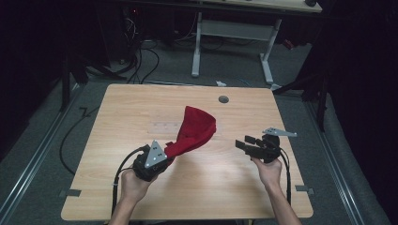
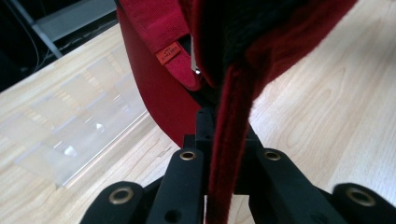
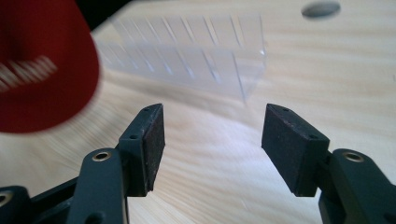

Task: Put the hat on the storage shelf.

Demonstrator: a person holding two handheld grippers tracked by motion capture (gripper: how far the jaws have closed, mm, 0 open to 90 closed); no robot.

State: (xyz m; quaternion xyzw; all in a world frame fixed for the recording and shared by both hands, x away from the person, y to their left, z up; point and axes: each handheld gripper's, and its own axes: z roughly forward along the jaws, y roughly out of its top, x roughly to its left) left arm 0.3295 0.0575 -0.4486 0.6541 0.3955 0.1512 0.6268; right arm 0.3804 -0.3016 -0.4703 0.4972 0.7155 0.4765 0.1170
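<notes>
Left claw [image 2: 219,154] clamped on a folded edge of the red cap [image 2: 233,56], lifted over the wooden surface [image 2: 336,121]. Orange label [image 2: 168,52] visible inside. Clear plastic tray [image 2: 79,126] lies left, on the surface.

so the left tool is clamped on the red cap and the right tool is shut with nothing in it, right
Not quite. The left tool is clamped on the red cap, but the right tool is open, not shut. The right gripper view shows its two pads standing apart with bare table between them and nothing held.
</notes>
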